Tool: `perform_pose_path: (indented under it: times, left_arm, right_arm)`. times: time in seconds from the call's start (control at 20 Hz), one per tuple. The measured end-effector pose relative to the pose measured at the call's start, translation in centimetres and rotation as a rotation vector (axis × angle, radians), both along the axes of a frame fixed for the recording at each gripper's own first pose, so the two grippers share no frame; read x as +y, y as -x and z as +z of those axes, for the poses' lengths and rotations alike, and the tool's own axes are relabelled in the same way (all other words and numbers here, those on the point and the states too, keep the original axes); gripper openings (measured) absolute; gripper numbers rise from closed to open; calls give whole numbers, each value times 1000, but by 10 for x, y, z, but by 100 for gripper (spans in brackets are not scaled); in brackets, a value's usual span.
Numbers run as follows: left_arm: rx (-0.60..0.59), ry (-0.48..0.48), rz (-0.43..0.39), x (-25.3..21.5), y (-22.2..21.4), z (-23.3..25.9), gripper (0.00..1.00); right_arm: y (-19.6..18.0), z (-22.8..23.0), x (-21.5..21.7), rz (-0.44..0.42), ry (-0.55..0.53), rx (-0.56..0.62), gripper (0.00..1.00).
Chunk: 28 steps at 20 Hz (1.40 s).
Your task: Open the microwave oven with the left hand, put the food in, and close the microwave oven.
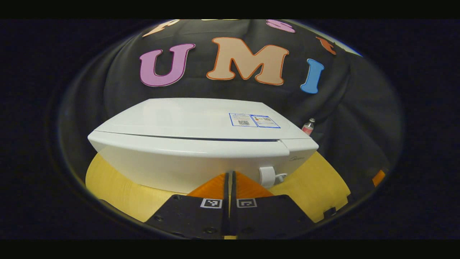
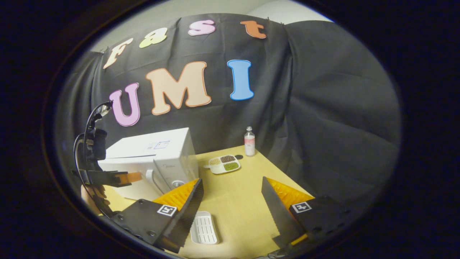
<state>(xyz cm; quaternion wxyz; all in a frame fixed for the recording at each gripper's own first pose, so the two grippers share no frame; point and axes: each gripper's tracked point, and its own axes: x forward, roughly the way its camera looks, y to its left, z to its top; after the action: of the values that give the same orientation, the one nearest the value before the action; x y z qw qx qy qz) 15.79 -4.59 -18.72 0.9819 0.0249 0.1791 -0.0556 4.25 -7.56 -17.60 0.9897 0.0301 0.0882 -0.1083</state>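
The white microwave (image 1: 201, 151) stands on the wooden table (image 1: 316, 180) with its door closed; its white handle (image 1: 267, 176) is at the lower right of the front. My left gripper (image 1: 230, 181) is shut with nothing in it, just in front of the door and left of the handle. In the right gripper view, the microwave (image 2: 158, 151) sits at the left, with the left gripper (image 2: 136, 176) held by a hand before its handle (image 2: 149, 178). The food, a white divided plate (image 2: 224, 164) of grains and beans, lies right of the microwave. My right gripper (image 2: 231, 201) hangs open above the table.
A small bottle (image 2: 249, 141) stands at the table's far corner behind the plate. An empty white ridged tray (image 2: 204, 227) lies on the table (image 2: 237, 187) near my right gripper's left finger. Black cloth walls close in the back and right.
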Motion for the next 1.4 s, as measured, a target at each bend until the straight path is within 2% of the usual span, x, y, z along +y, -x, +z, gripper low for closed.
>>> perform_pose_path:
  times: [0.55,0.6,0.65,0.75,0.8,0.85,0.9,1.0,1.05,1.1,1.2,1.4]
  left_arm:
    - [-2,13,-26,2,-1,0,1]
    - [-3,14,-25,2,-1,0,1]
    - [-1,11,-24,2,-1,0,1]
    - [-1,7,-28,2,-1,0,1]
    - [2,10,-31,2,0,0,1]
    - [-2,12,-38,2,-1,-1,1]
    - [-2,8,-40,3,-1,-2,0]
    - [-5,-4,-50,3,-1,-2,0]
    - [-2,-13,-41,4,0,-2,1]
    - [-5,-20,-12,7,0,-2,1]
    - [-18,-27,16,7,3,1,1]
    - [-10,-33,10,8,21,3,1]
  right_arm:
    - [-3,-3,13,26,17,12,91]
    - [-1,-1,13,25,19,10,99]
    - [-1,-1,13,24,20,7,91]
    - [2,1,12,18,20,3,91]
    - [2,1,12,16,20,2,99]
    - [3,1,11,15,19,2,99]
    - [5,2,12,17,18,-2,91]
    - [8,5,15,23,15,-14,91]
    - [9,6,16,27,15,-20,99]
    - [10,7,17,32,14,-25,91]
    - [11,8,19,42,13,-31,91]
    - [16,15,19,47,16,-56,91]
